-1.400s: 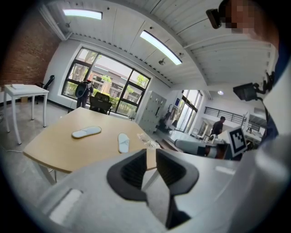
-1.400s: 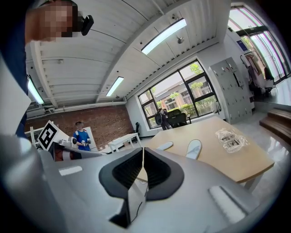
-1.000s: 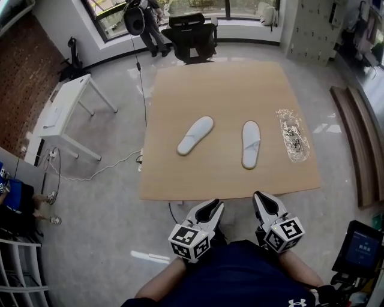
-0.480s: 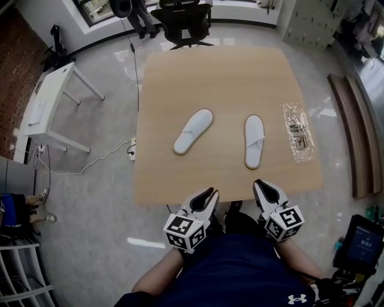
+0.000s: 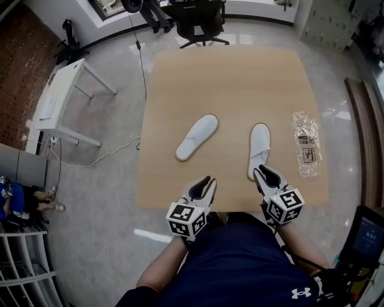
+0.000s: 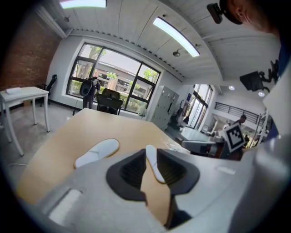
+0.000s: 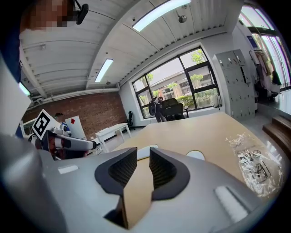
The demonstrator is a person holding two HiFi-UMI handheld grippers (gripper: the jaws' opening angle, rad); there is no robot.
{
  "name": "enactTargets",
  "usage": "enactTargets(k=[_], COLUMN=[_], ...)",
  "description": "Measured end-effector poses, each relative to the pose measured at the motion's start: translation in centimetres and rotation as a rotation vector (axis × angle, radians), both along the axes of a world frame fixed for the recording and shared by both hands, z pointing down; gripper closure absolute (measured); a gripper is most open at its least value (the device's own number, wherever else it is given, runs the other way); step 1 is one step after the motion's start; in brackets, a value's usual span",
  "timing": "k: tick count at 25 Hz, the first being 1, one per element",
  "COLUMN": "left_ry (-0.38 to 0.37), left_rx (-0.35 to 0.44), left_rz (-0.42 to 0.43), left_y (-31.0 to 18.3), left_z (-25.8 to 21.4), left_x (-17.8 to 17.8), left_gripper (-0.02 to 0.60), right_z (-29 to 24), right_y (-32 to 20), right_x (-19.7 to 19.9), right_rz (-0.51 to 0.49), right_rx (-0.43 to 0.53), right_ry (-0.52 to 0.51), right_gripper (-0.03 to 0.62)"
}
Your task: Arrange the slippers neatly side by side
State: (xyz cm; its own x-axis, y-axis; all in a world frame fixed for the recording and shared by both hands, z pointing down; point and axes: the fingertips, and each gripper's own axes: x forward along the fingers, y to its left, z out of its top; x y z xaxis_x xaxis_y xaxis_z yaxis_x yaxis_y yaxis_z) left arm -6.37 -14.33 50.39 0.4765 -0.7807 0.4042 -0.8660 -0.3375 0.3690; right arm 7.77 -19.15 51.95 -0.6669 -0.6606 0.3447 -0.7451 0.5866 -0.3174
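Note:
Two white slippers lie on the wooden table (image 5: pixel 228 78). The left slipper (image 5: pixel 197 137) lies slantwise, toe to the upper right. The right slipper (image 5: pixel 259 150) lies nearly straight, a wide gap apart from it. My left gripper (image 5: pixel 207 183) hovers over the table's near edge, short of the left slipper, jaws open and empty. My right gripper (image 5: pixel 261 172) is at the right slipper's heel; its jaws have just been opening, with nothing between them. In the left gripper view, the left gripper (image 6: pixel 150 151) frames the right slipper (image 6: pixel 156 172); the left slipper (image 6: pixel 97 151) lies to the left. The right gripper (image 7: pixel 142 150) faces across the table.
A crumpled clear plastic bag (image 5: pixel 307 150) lies near the table's right edge, also in the right gripper view (image 7: pixel 252 166). A white side table (image 5: pixel 60 102) and a floor cable (image 5: pixel 102 156) are to the left. An office chair (image 5: pixel 201 18) stands beyond the table. Wooden planks (image 5: pixel 360 120) lie on the right.
Both grippers have moved forward from in front of my body to the table's near edge. The right gripper's jaws have parted. The slippers have not moved on the table.

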Motion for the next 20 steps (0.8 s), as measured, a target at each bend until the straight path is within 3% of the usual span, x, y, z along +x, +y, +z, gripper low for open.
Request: enactTargets(k=[9, 13, 16, 20], left_ry=[-0.21, -0.324, -0.421, -0.484], left_rx=[-0.025, -0.05, -0.102, -0.168], left_rz=[-0.021, 0.021, 0.045, 0.121], left_y=[-6.4, -9.7, -11.9, -14.3], left_z=[4.3, 7.0, 10.6, 14.5], left_x=[-4.6, -7.5, -9.9, -11.2], left_gripper=[0.474, 0.468, 0.416, 0.41], right_z=[6.6, 10.1, 12.8, 16.0], right_y=[-4.8, -6.8, -7.7, -8.4], right_x=[1.8, 2.7, 3.2, 3.8], right_rz=[-0.026, 0.04, 0.089, 0.127], right_rx=[-0.091, -0.168, -0.238, -0.292], right_ry=[0.122, 0.167, 0.199, 0.285], right_gripper=[0.441, 0.409, 0.375, 0.362])
